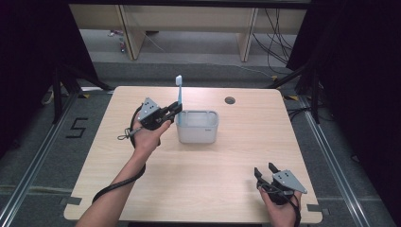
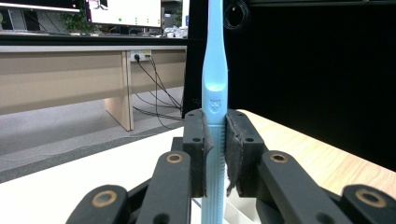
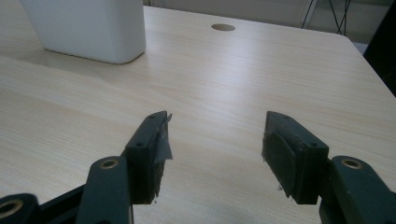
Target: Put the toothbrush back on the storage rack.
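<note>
While the left gripper (image 1: 176, 109) hangs above the table (image 1: 198, 189) just at the left wall of the white rectangular bin (image 1: 197, 126), its jaws are pressed together on the handle of a light blue toothbrush (image 1: 179, 92). The toothbrush stands upright, bristle head at the top, and its lower handle drops past the jaws toward the bin's left rim; whether the tip touches the bin cannot be told. In the left gripper view the padded jaws clamp both sides of the toothbrush (image 2: 215, 93), with the far table edge and open floor beyond.

The bin sits a little left of the table's middle, toward the far side, well clear of every edge. A round cable hole (image 1: 230, 100) lies near the far edge, to the right of the bin.

The right gripper (image 1: 265, 171) rests near the front right corner, close to the front edge, its jaws spread wide with nothing between them. In the right gripper view, bare wood stretches from the right gripper (image 3: 215, 144) to the bin (image 3: 88, 28) and the hole (image 3: 222, 27), leaving broad open room across the table's right half.
</note>
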Demonstrator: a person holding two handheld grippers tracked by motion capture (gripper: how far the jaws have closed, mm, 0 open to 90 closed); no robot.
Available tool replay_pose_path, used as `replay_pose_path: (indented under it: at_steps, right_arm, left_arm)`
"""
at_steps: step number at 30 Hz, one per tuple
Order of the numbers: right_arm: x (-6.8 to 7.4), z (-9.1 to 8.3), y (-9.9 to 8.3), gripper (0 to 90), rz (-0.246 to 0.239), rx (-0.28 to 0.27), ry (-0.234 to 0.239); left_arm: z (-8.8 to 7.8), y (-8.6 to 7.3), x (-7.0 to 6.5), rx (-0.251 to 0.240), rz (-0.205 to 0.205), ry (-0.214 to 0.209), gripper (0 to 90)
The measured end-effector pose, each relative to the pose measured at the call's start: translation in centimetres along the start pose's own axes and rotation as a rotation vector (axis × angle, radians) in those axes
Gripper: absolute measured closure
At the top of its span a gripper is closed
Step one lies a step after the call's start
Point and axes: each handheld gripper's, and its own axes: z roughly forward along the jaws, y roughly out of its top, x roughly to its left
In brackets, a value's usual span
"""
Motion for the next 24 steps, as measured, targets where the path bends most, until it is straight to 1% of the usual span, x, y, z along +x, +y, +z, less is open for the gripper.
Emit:
replay_pose_path:
  at_steps: [2,5,6,8,9,10,14,15,16,18,19,22,23,24]
  right_arm:
    - [0.1,0.0,0.0,41.7,0.013,0.003,0.007]
    - [0.0,0.0,0.0,41.7,0.008,0.003,0.002]
    - [0.0,0.0,0.0,41.7,-0.001,0.000,-0.001]
    - [0.1,0.0,0.0,41.7,0.004,0.003,0.001]
    - [0.0,0.0,0.0,41.7,-0.003,0.000,-0.001]
    - [0.0,0.0,0.0,41.7,0.004,0.003,0.001]
    - [0.0,0.0,0.0,41.7,0.000,0.001,-0.001]
    - [0.0,0.0,0.0,41.6,0.007,0.004,0.002]
    - [0.0,0.0,0.0,41.6,-0.002,0.001,-0.001]
    - [0.1,0.0,0.0,41.6,0.007,0.005,0.002]
    - [0.0,0.0,0.0,41.6,-0.002,0.001,-0.001]
    - [0.0,0.0,0.0,41.5,0.000,0.001,-0.001]
    - [0.1,0.0,0.0,41.5,0.011,0.006,0.006]
    - [0.0,0.0,0.0,41.5,0.005,0.002,0.004]
  left_arm:
    - [0.0,-0.1,-0.1,0.000,-0.007,-0.001,78.5]
    - [0.1,-0.2,0.0,0.004,-0.003,-0.001,78.5]
    - [0.1,-0.2,-0.1,0.004,-0.004,-0.001,78.5]
    - [0.1,-0.2,-0.1,0.005,-0.004,-0.002,78.5]
    - [0.1,-0.3,-0.1,0.005,-0.006,-0.001,78.5]
    - [0.2,-0.4,-0.1,0.005,-0.006,-0.002,78.5]
    - [0.2,-0.6,-0.1,0.012,-0.007,-0.002,78.5]
    - [0.2,-0.7,-0.1,0.013,-0.008,-0.001,78.5]
    - [0.2,-0.8,-0.1,0.015,-0.009,0.000,78.5]
    - [0.2,-0.9,-0.1,0.020,-0.010,0.002,78.5]
    - [0.3,-1.0,-0.1,0.019,-0.011,0.002,78.5]
    - [0.3,-1.2,0.0,0.022,-0.013,0.003,78.5]
    - [0.3,-1.2,0.0,0.024,-0.013,0.003,78.5]
    - [0.3,-1.3,0.0,0.027,-0.013,0.004,78.4]
